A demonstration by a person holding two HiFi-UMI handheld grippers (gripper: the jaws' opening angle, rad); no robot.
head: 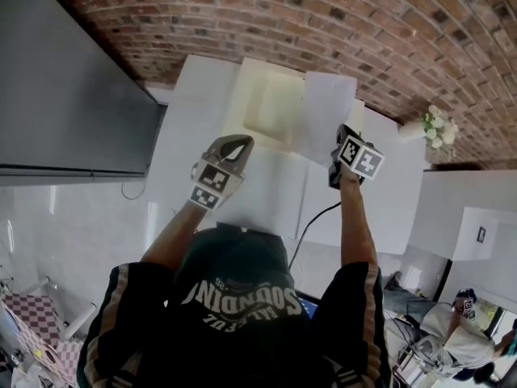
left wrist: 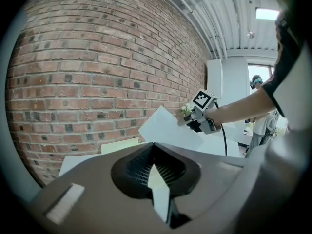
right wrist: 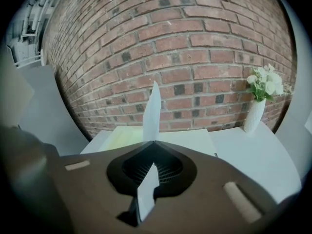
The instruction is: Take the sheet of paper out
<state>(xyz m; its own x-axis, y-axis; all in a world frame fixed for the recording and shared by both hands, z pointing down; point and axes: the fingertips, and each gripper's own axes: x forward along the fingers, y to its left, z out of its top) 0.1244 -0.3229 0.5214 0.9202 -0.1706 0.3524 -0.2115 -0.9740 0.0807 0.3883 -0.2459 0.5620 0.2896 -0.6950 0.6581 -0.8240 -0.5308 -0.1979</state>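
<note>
Right gripper (head: 341,134) clamps the sheet of paper (head: 327,107) upright over the right edge of the tray (head: 236,107); left gripper (head: 238,142), jaws closed, hovers at its front edge. Right of the tray, a vase (right wrist: 254,116) holds flowers (right wrist: 265,82).

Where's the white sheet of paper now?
Head view, right of middle: the white sheet of paper is pinched in the right gripper, by the pale yellow folder.

We saw the left gripper (left wrist: 153,145) with its jaw tips met. A pale strip showed in the slot behind them, and we could not tell what it was. Beyond, the right gripper (left wrist: 189,122) pinched a tilted sheet of paper (left wrist: 165,129) by its edge, in front of the brick wall (left wrist: 97,72) and above a cream panel (left wrist: 119,145) on the white table (left wrist: 73,162).
</note>
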